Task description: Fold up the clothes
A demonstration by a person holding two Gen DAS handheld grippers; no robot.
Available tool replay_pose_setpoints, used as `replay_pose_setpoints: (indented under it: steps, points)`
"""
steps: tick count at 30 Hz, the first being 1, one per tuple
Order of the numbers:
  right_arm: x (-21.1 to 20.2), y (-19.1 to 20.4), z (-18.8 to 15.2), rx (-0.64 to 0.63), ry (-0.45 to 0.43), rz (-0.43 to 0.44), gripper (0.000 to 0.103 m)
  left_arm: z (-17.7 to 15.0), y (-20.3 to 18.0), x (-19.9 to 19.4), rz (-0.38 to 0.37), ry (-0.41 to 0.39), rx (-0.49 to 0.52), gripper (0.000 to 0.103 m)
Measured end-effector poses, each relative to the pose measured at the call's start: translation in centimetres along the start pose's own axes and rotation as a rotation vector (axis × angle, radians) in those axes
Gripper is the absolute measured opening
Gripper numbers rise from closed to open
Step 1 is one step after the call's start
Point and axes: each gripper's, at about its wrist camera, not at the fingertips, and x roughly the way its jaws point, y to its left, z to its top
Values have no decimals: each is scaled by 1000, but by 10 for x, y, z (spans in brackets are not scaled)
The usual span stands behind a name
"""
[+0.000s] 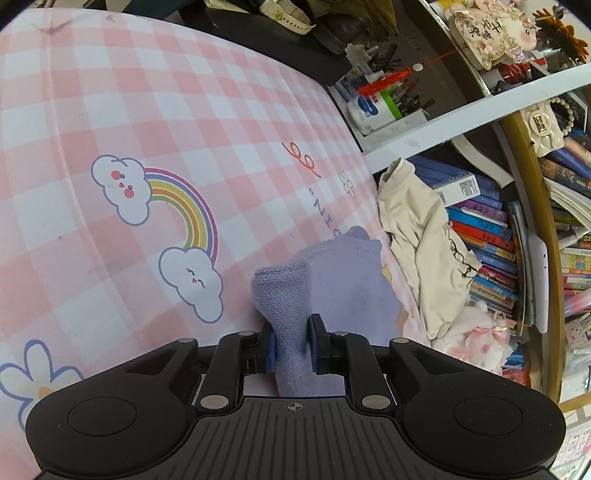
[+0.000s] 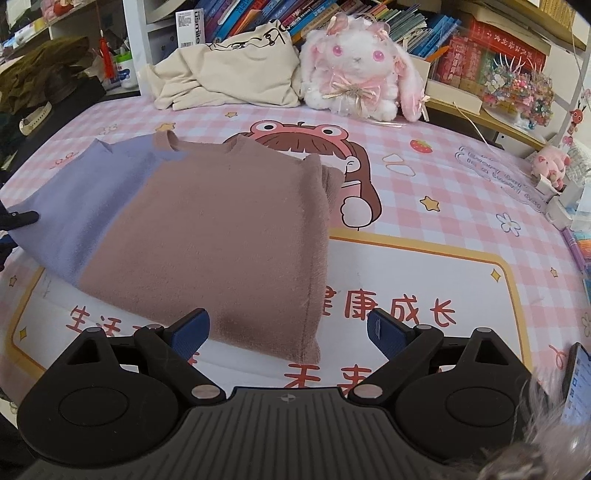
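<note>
A two-colour knit sweater lies flat on the pink checked sheet. Its body is brown and its left part is purple. In the left wrist view my left gripper is shut on a bunched fold of the purple sleeve, and more purple cloth spreads out beyond it. That gripper's dark tip shows at the sweater's left edge in the right wrist view. My right gripper stands open just above the brown hem's near corner, its blue pads apart and holding nothing.
A crumpled cream shirt and a white plush rabbit sit at the far edge against shelves of books. A phone lies at the near right. A small pink pig toy is at the far right.
</note>
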Motion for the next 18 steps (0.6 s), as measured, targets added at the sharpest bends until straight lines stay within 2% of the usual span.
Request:
replay_pose_setpoints:
  steps: [11, 18]
  points:
    - [-6, -10, 0, 17, -36, -6, 94, -3, 0, -3, 6, -14, -15, 12]
    - [-6, -21, 2, 16, -55, 8, 79, -8, -2, -5, 22, -38, -14, 12]
